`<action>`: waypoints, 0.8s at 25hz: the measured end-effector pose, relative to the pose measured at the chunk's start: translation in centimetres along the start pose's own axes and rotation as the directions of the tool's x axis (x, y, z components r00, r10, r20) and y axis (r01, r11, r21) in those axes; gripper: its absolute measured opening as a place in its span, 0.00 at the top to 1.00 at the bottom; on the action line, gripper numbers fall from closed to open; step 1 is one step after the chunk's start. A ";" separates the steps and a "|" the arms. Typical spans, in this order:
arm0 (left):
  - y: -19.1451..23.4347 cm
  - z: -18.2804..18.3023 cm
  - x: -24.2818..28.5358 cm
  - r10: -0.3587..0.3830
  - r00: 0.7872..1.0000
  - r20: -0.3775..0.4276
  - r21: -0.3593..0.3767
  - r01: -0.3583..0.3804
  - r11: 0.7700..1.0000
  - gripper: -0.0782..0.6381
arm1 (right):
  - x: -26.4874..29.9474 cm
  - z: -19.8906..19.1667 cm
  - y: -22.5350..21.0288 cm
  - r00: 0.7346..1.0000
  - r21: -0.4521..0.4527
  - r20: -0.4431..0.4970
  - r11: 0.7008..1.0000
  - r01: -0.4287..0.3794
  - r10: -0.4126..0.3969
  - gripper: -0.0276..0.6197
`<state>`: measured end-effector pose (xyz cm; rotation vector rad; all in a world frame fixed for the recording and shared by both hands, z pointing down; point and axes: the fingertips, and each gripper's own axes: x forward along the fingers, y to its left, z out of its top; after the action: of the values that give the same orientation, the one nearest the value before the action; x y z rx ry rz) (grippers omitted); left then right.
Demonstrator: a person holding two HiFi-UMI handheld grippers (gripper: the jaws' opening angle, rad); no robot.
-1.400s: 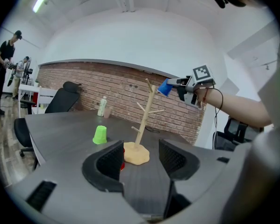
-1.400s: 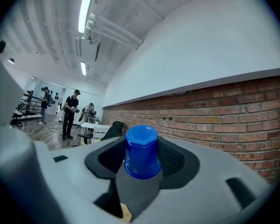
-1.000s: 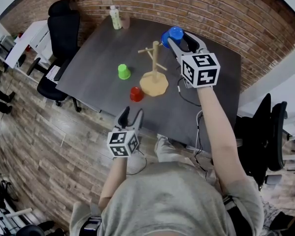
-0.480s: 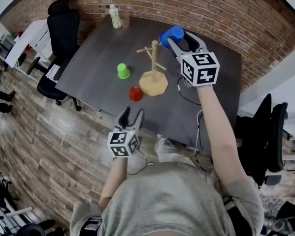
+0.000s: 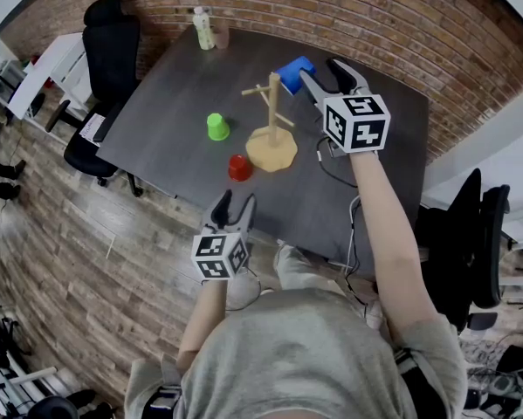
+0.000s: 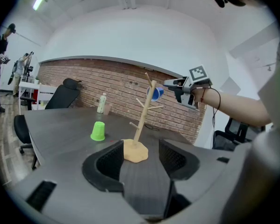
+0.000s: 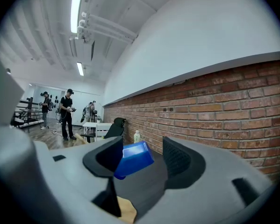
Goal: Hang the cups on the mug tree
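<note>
You have three cups in play, one of each colour. The blue cup is up in the air at the top of the single mug tree, tilted, right against the upper end of the pole. Whether it is hooked over a peg cannot be told from here. The green cup stands upside down on the tabletop, off to the tree's left and apart from it. The red cup sits just beside the tree's round base, on the side nearer you.

Both of your tools are in sight. Your right hand-held gripper is held out level at the treetop, and its jaws have just been opening. The blue cup is between them, close against the left jaw, with a clear gap to the other, so the pads are not pressing on it. Your left hand-held gripper hangs low at the near edge of the tabletop, well apart from all three cups. It points toward the tree's base, with its jaws spread and nothing between them.

Besides those, one pale bottle stands at the far edge of the tabletop by the brick wall, with one small brownish thing just beside it, too small to make out. Two black office chairs are near: one off the left end of the tabletop, and one behind you to the right.
</note>
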<state>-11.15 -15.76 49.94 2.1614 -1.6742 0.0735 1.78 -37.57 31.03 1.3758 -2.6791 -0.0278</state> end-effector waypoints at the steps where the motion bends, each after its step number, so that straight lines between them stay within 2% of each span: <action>1: 0.1 0.1 0.0 0.001 1.000 0.001 -0.001 -0.001 1.000 0.57 | 0.0 -0.1 0.0 1.000 0.001 -0.001 1.000 0.001 -0.001 0.58; 10: 0.6 0.5 0.0 0.017 1.000 0.011 0.001 -0.017 1.000 0.57 | -1.0 -2.0 0.2 1.000 0.024 -0.008 1.000 0.012 -0.012 0.58; 20: 2.2 0.2 1.3 0.051 0.999 0.002 0.030 -0.051 0.998 0.57 | -3.4 -5.8 1.1 0.999 0.012 -0.010 0.999 0.042 -0.042 0.58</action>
<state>-12.87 -17.43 50.77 2.1403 -1.7401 0.1123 3.57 -33.93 36.53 1.4314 -2.6471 -0.0085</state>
